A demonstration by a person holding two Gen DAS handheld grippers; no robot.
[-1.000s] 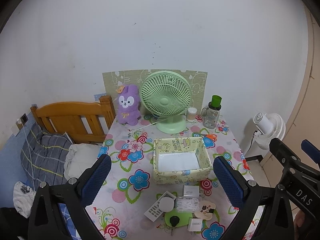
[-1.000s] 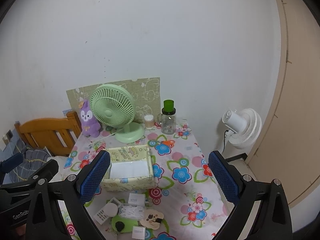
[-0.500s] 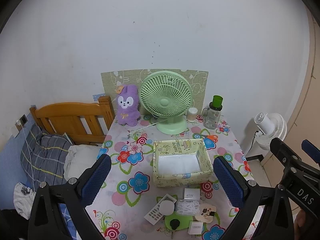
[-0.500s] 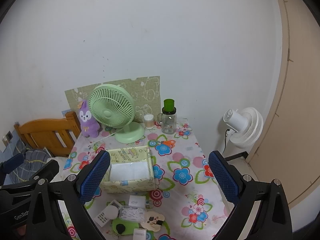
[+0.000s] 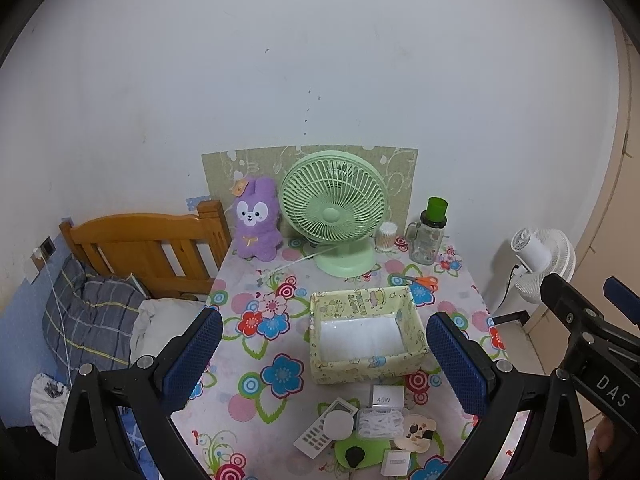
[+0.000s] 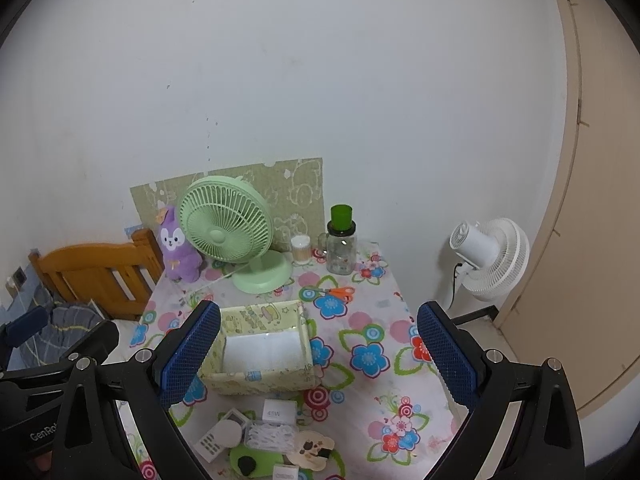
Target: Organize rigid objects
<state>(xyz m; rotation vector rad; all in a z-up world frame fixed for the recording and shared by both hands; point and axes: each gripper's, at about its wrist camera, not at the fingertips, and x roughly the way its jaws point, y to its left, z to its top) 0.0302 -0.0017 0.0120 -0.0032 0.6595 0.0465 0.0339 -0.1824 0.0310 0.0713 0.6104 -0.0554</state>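
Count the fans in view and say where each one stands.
2. The green desk fan stands at the back of the table, beside the purple plush. The white fan stands right of the table, off it.

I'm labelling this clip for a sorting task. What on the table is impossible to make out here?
- Small white box, left wrist view: print too small.
- Green item, right wrist view: cut off by the bottom edge.
- Clutter pile's left side, right wrist view: partly behind the right hand-held gripper finger.

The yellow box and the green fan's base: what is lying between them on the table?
Nothing: only bare flowered cloth separates the yellow box from the fan's base, shown in both wrist views.
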